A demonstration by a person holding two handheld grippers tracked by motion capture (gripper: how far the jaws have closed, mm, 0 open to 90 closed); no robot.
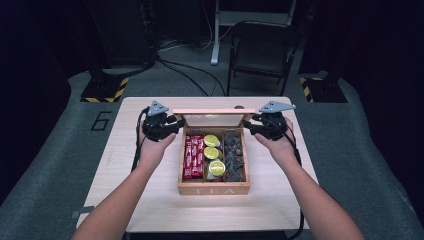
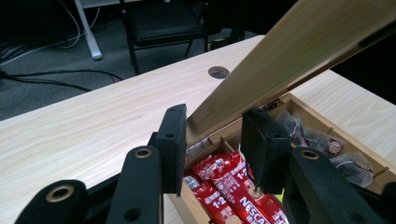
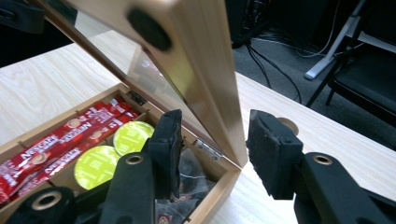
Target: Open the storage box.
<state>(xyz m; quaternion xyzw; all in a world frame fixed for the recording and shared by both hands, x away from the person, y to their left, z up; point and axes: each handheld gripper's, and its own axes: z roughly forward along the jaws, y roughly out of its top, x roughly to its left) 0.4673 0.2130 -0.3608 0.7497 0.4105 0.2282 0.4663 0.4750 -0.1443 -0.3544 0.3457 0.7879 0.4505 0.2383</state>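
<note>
On the left of the desk, the left gripper reaches in at the left end of the raised lid. In the left gripper view its jaws are partly closed, the lid's lower corner sits between them and both pads appear to meet the wood, so it reads as a grip on the lid. The wooden tea box stands in the middle of the desk, its front marked TEA. Its hinged lid is tipped up at the far edge, steep but not quite upright. The lifting therefore looks as good as done: the contents are fully exposed, and what seems left is to let the lid rest and draw both hands away. The box has three compartments. The left one holds red Nescafé sachets, three or four lying side by side; the exact number is hard to fix. The middle one holds three yellow-green capsules in a row. The right one holds a heap of dark tea bags, too tangled to count. On the right, the right gripper straddles the lid's other end just above the hinge. Its jaws stand apart from the wood with a gap on each side, so it holds nothing.
</note>
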